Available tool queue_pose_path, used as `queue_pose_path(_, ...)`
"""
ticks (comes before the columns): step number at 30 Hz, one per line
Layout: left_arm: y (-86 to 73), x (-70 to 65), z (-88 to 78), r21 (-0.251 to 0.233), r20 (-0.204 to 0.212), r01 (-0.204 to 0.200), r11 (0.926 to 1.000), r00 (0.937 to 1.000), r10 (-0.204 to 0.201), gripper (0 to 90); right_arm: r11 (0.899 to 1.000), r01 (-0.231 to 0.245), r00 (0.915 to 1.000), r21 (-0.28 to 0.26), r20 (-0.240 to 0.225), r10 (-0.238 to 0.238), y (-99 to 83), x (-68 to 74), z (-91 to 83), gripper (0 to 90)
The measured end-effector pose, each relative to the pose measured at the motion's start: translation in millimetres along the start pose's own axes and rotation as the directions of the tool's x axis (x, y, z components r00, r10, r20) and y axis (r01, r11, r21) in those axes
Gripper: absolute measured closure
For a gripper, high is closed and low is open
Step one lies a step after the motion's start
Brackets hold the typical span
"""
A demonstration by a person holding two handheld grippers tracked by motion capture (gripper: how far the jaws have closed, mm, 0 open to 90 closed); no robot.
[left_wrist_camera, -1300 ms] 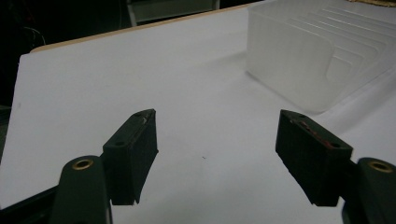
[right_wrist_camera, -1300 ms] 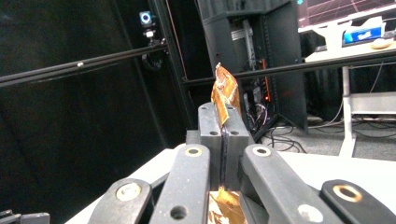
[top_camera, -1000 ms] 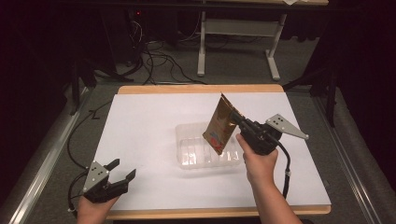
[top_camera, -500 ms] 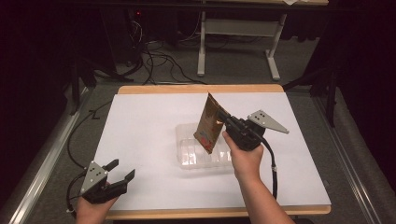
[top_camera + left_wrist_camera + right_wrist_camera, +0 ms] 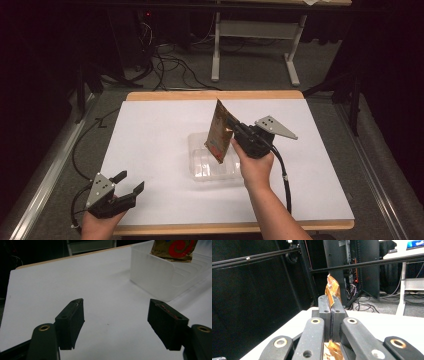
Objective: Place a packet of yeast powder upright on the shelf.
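Gold foil is what I have clamped: the flat gold-and-brown foil pouch with a red swirl print (image 5: 220, 131) sits on edge between the closed jaws of my right hand-held gripper (image 5: 235, 129), gripped at its right margin. I read it as hanging over the clear rectangular plastic tray (image 5: 200, 172), its lower corner pointing down toward the tray's middle; from the left gripper view its bottom edge (image 5: 174, 251) appears level with or just above the far rim (image 5: 155, 255), and I cannot tell whether it touches the tray floor. The right gripper view shows the foil (image 5: 332, 290) pinched thin between the jaws, crumpled above and below them.

My left hand-held gripper (image 5: 131, 183) rests well apart from the tray, toward the near-left corner of the white-topped desk (image 5: 150, 140), jaws wide apart and holding nothing.

Judgement: the step is placing the pouch into the tray. To do it well I should lower until the bottom corner meets the tray floor, tip the pouch flat within the walls, then release. Risk: the light tray may slide if the pouch catches its rim; the left hand-held gripper could steady the tray's near wall.
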State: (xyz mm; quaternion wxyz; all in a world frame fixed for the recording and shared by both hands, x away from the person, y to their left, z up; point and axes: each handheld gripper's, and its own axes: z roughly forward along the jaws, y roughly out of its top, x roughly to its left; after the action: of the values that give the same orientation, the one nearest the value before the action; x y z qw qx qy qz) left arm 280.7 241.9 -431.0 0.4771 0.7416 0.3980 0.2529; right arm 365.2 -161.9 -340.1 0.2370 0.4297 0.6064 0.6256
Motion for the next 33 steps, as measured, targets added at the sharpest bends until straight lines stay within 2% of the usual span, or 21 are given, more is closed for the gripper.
queue_pose_path(6, -0.3, 0.6, -0.5, -0.001, 0.000, 0.001, 1.0000, 1.0000, -0.001, 30.1, 1.000, -0.005, 0.9996, 0.005, -0.026, 0.005, -2.2, 10.5, 15.0, 90.0)
queue_pose_path(9, -0.5, 0.9, -0.8, 0.000, 0.002, 0.001, 1.0000, 1.0000, -0.001, 30.1, 1.000, 0.001, 0.9996, 0.001, -0.028, -0.001, -3.4, 14.2, 16.9, 90.0)
queue_pose_path(16, -0.8, 0.4, 0.2, 0.005, 0.007, -0.004, 1.0000, 1.0000, 0.004, 30.1, 1.000, -0.008, 0.9999, -0.010, -0.007, 0.008, -6.6, 12.0, 6.3, 90.0)
queue_pose_path(20, -0.4, -1.3, 0.7, 0.009, 0.004, -0.010, 0.9999, 0.9999, 0.010, 30.1, 0.999, -0.023, 0.9997, -0.025, -0.009, 0.023, -13.5, 6.2, -4.3, 90.0)
queue_pose_path(25, -0.6, -2.4, 1.6, 0.014, 0.002, -0.012, 0.9998, 0.9999, 0.012, 30.2, 0.999, -0.026, 0.9996, -0.029, -0.010, 0.025, -16.6, 4.0, -7.9, 90.0)
queue_pose_path(28, -0.7, -2.1, 1.6, 0.016, 0.001, -0.014, 0.9998, 0.9999, 0.014, 30.1, 0.999, -0.045, 0.9984, -0.016, -0.035, 0.044, -13.4, 7.4, -8.3, 90.0)
queue_pose_path(33, -1.0, -1.2, 0.9, 0.014, 0.003, -0.004, 0.9999, 1.0000, 0.004, 30.2, 0.999, -0.044, 0.9973, -0.028, -0.060, 0.042, -8.7, 17.7, -9.2, 90.0)
